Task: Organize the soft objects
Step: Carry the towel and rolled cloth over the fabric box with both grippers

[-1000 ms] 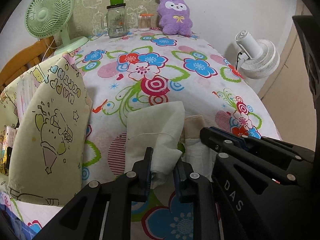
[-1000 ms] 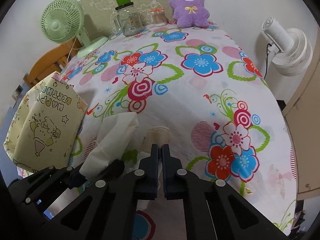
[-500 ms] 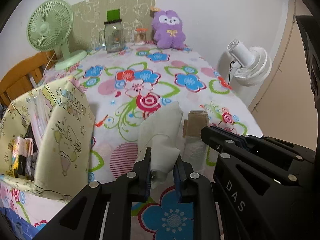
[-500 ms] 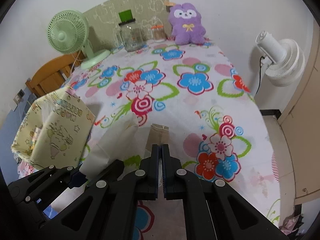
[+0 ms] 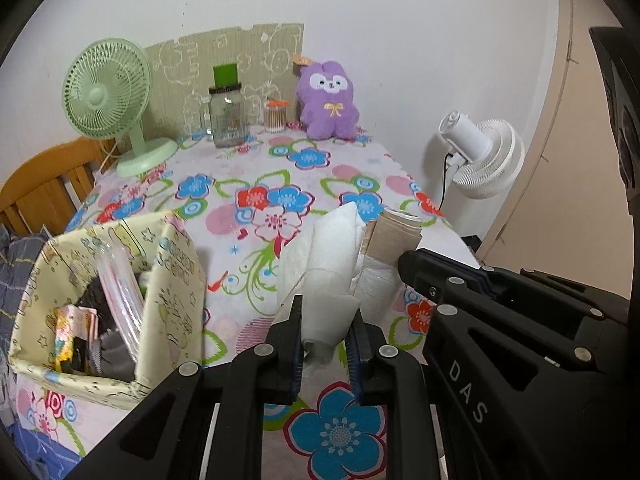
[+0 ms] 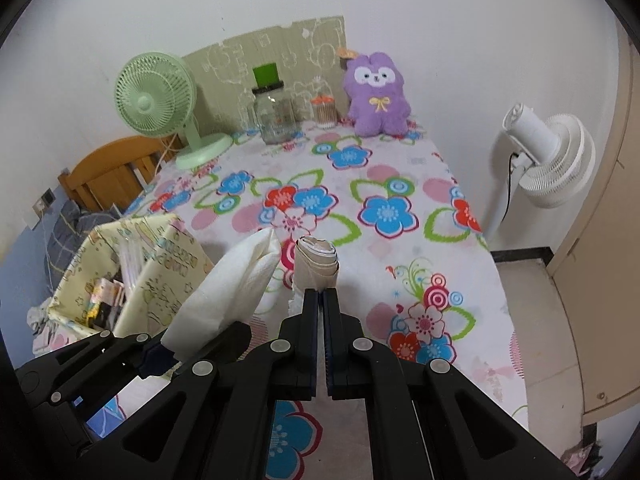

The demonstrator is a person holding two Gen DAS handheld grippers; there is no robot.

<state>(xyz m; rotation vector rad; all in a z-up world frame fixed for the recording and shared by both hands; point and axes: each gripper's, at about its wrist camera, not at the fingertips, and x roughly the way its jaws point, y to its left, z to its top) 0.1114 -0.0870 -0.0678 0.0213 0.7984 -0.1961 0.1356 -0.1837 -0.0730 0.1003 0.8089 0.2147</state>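
Observation:
My left gripper [image 5: 325, 308] is shut on a folded white cloth [image 5: 326, 256] and holds it up off the table; the cloth also shows in the right wrist view [image 6: 228, 284]. My right gripper [image 6: 321, 294] is shut on a rolled beige cloth [image 6: 316, 262], also lifted; it shows in the left wrist view [image 5: 394, 236] just right of the white cloth. The right gripper's black body [image 5: 520, 320] fills the lower right of the left view. A cream cartoon-print fabric bin [image 5: 100, 300] with items inside stands at the table's left front edge, also seen in the right view [image 6: 136, 264].
The floral tablecloth [image 5: 280, 184] covers the table. At the back stand a green fan [image 5: 106, 92], a glass jar [image 5: 226, 114], a small cotton-swab jar [image 5: 276, 116] and a purple plush [image 5: 328, 100]. A white fan [image 6: 548, 160] stands beyond the right edge; a wooden chair [image 5: 40, 180] is left.
Both grippers have risen and tilted up with their cloths, lifting them off the table. The bin's open top has come into view.

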